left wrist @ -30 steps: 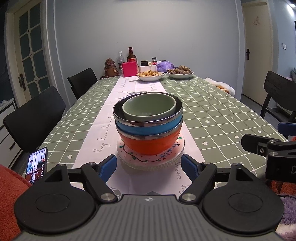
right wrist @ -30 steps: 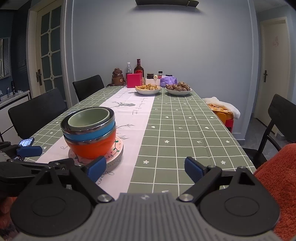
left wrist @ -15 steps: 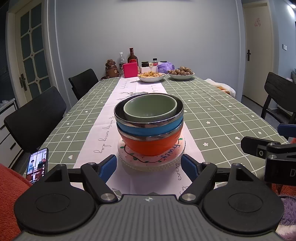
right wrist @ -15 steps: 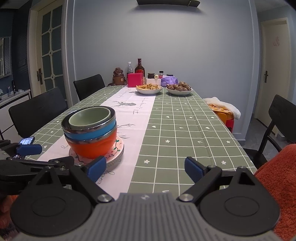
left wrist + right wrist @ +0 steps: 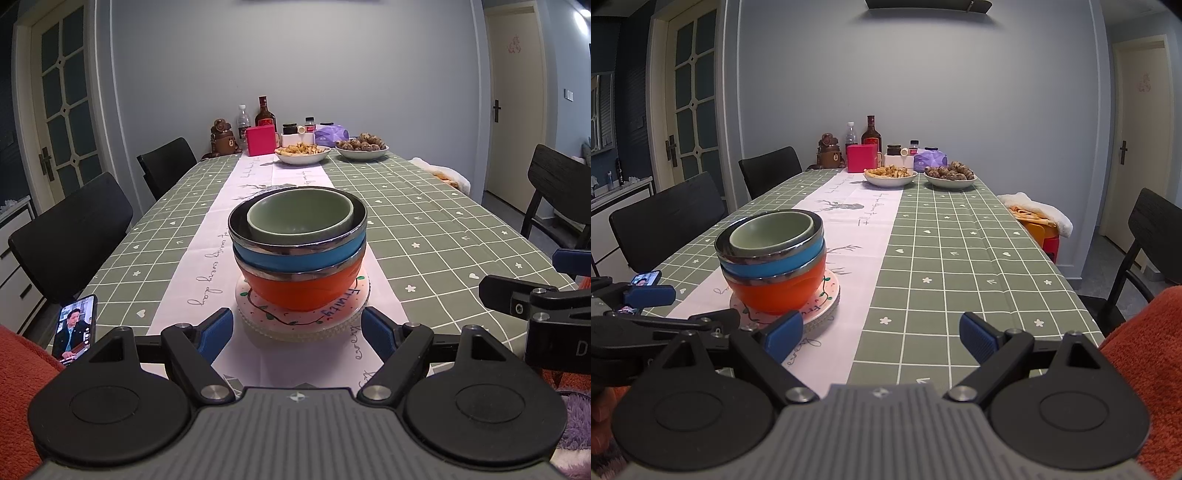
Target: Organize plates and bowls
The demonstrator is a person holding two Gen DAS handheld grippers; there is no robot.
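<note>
A stack stands on the pale runner near the table's front edge: white patterned plates (image 5: 303, 317) (image 5: 820, 308) at the bottom, then an orange bowl (image 5: 303, 291) (image 5: 775, 293), a blue bowl (image 5: 295, 258) (image 5: 775, 262), and a small green bowl (image 5: 299, 214) (image 5: 772, 230) nested on top. My left gripper (image 5: 297, 330) is open just short of the plates, its blue pads either side of them without touching. My right gripper (image 5: 881, 338) is open over bare tablecloth, to the right of the stack, holding nothing.
Two serving bowls of snacks (image 5: 303, 152) (image 5: 362, 147), bottles and a pink box (image 5: 261, 140) crowd the far end. A phone (image 5: 74, 326) lies at the left front edge. Black chairs (image 5: 74, 229) (image 5: 1156, 236) line both sides. An orange sleeve (image 5: 1145, 350) shows at right.
</note>
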